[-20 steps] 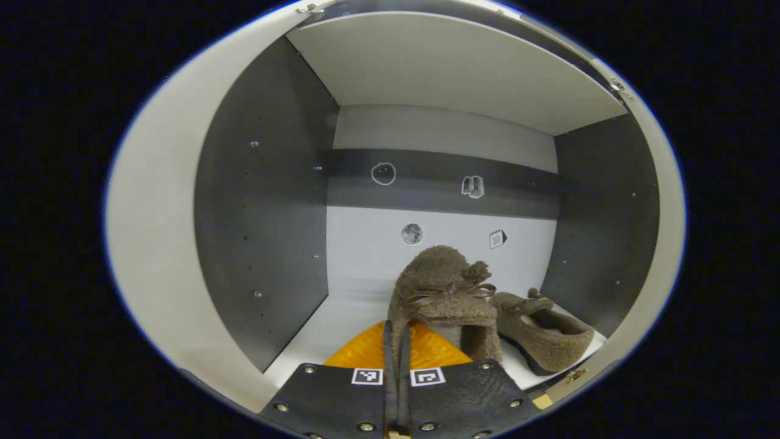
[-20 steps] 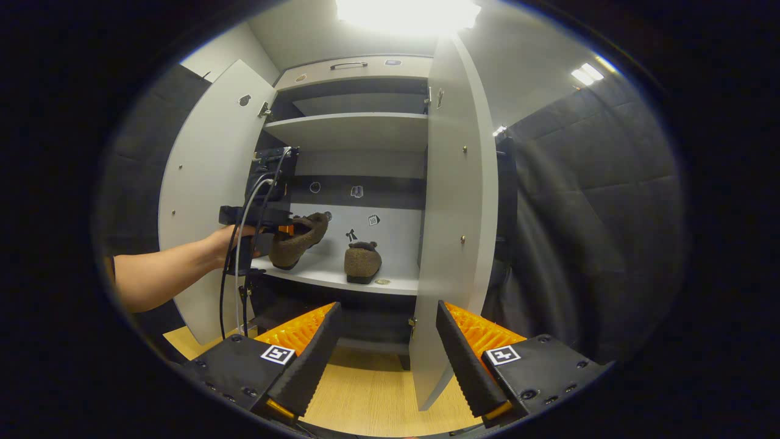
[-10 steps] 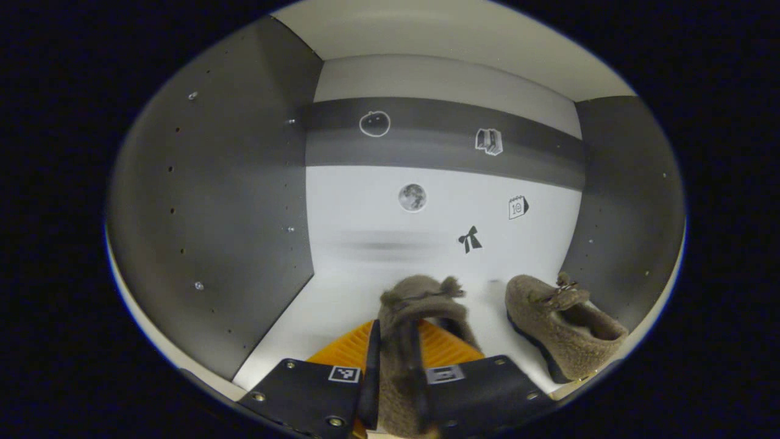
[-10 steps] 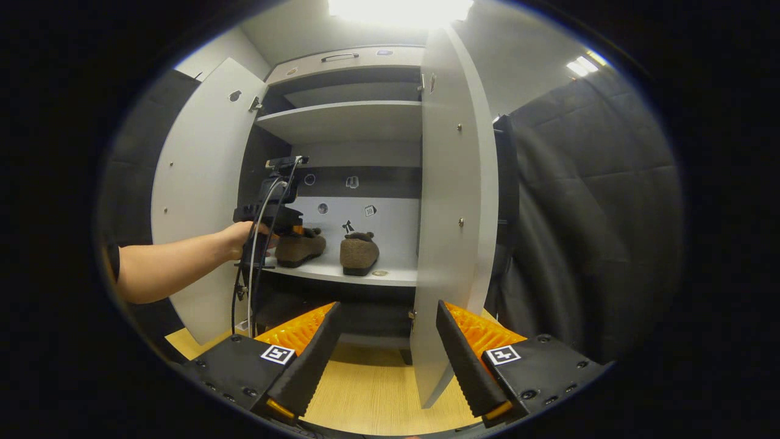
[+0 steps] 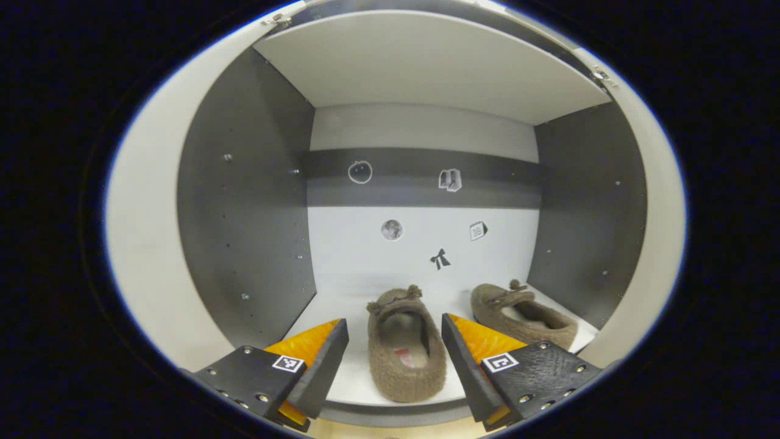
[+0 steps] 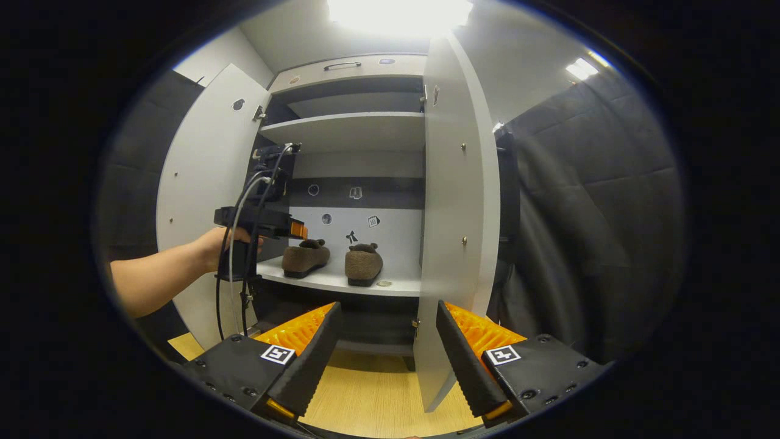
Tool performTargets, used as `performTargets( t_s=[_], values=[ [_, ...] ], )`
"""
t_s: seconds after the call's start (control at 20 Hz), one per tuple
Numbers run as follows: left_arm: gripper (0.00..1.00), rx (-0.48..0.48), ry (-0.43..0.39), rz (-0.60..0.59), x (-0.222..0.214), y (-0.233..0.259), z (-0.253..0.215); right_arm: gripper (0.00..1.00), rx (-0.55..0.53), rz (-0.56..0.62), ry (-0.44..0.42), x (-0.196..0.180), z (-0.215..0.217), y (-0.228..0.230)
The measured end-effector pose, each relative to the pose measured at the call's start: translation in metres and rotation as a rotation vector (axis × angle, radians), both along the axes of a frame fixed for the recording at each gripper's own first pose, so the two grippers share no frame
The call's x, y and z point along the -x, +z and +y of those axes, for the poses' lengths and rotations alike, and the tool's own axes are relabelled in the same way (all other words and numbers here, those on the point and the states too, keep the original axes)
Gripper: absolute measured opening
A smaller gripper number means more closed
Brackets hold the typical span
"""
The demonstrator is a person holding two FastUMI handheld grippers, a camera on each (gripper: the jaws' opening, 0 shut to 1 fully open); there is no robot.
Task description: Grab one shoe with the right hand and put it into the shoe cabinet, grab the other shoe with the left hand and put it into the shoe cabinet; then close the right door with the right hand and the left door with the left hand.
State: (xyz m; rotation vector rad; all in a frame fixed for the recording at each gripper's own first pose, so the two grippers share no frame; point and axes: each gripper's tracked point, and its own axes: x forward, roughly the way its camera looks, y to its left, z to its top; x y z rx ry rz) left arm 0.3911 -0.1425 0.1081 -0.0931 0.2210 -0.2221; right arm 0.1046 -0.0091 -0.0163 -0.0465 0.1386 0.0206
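I have the left gripper (image 5: 395, 356) wide open and empty, its fingers flanking the near brown fuzzy slipper (image 5: 403, 344) without touching it; that slipper sits heel toward me on the white cabinet shelf (image 5: 341, 305), with the second slipper (image 5: 521, 311) just right of it. My right gripper (image 6: 385, 347) is also open and empty, well back from the shoe cabinet, facing the open right door (image 6: 454, 201) and left door (image 6: 204, 183).

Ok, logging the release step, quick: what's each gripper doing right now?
Left gripper: open, holding nothing; the shoe sits on the shelf between its jaws.
Right gripper: open, empty.
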Motion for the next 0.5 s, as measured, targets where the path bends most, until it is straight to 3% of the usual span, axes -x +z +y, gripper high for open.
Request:
performTargets(
  t_s=[0.5],
  values=[
    [0.94, -0.034, -0.005, -0.141, 0.143, 0.033, 0.041, 0.97, -0.014, -0.042, 0.018, 0.014, 0.009, 0.017]
  ],
)
